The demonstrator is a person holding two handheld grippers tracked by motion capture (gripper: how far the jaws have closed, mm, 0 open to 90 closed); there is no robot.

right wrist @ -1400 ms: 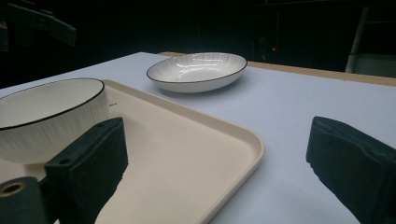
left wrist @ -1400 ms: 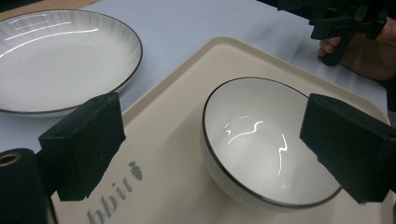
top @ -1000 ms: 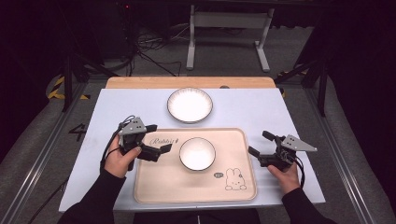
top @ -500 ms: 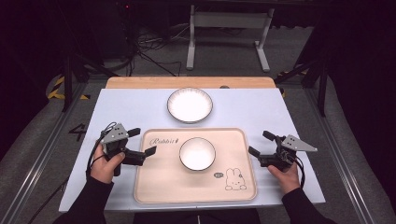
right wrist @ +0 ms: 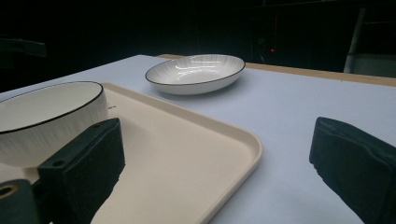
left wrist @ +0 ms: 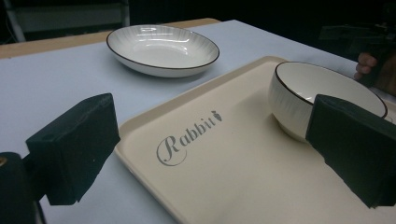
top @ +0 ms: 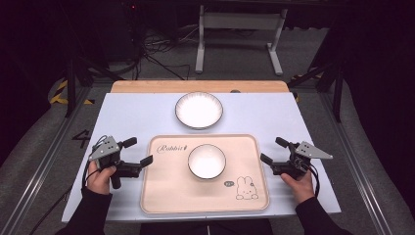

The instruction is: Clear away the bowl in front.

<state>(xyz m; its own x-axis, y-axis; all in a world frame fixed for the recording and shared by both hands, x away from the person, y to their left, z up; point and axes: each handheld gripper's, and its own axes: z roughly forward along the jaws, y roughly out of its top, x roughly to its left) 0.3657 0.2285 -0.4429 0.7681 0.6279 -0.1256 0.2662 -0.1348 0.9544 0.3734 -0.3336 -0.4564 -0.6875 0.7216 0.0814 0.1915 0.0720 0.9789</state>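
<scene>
A cream tray (top: 161, 196) printed with "Rabbit" and a rabbit drawing lies at the table's near middle. On it stands a white bowl (top: 207, 160) with a dark rim. A white shallow plate (top: 199, 110) sits on the table beyond the tray. My left gripper (top: 137, 151) is open just left of the tray, holding nothing. In the left gripper view the open left gripper (left wrist: 212, 154) frames the tray's corner (left wrist: 224, 177), the bowl (left wrist: 299, 95) and the plate (left wrist: 162, 44). My right gripper (top: 273, 150) is open beside the tray's right edge. The right gripper (right wrist: 219, 177) faces the bowl (right wrist: 46, 121), tray (right wrist: 173, 154) and plate (right wrist: 196, 72).
The pale blue tabletop (top: 274, 117) has a wooden strip (top: 195, 86) along its far edge. A metal stand (top: 240, 36) and cables (top: 151, 54) are on the dark floor beyond. The person's other hand (left wrist: 366, 65) appears far off in the left gripper view.
My left gripper has moved left and nearer the person, from over the tray's far left corner to beside its left edge. The right gripper, bowl, plate and tray have stayed put.
</scene>
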